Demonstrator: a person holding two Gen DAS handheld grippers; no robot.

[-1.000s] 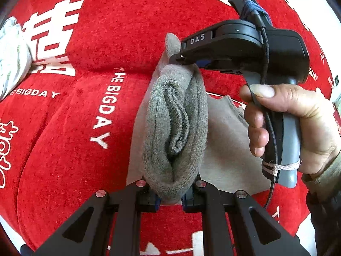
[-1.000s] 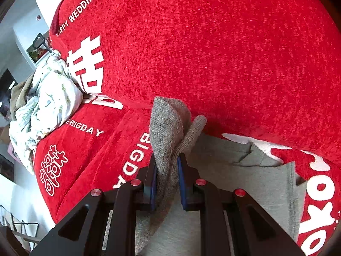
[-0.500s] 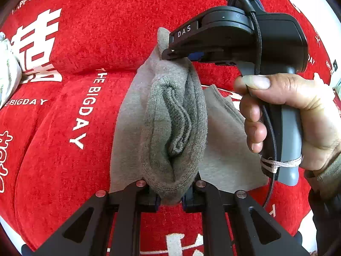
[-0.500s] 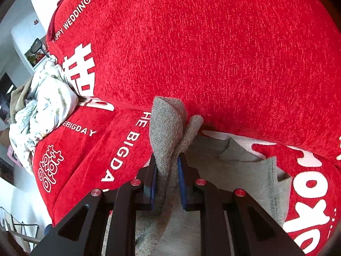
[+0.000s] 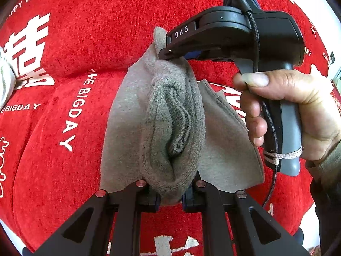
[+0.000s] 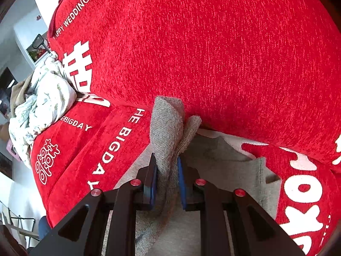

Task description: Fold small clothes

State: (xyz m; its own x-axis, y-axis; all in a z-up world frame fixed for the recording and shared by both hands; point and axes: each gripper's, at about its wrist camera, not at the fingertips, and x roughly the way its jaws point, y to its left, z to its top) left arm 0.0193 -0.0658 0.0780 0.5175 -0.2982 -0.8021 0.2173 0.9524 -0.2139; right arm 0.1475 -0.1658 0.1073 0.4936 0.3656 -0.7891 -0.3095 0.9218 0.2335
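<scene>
A small grey knit garment lies on a red sofa seat, with its near ribbed hem bunched and lifted. My left gripper is shut on that hem. My right gripper is shut on the far edge of the same grey garment, pinched upright between the blue pads. The right gripper's black body and the hand on it show in the left wrist view, above the garment's far end. The rest of the garment lies flat on the seat.
The red sofa backrest with white lettering rises right behind the garment. A crumpled white floral cloth lies on the seat to the left. The seat's front edge is below at the left.
Both grippers keep their hold on the garment. The garment has spread wider on the seat to the left, and the view has shifted slightly along the sofa.
</scene>
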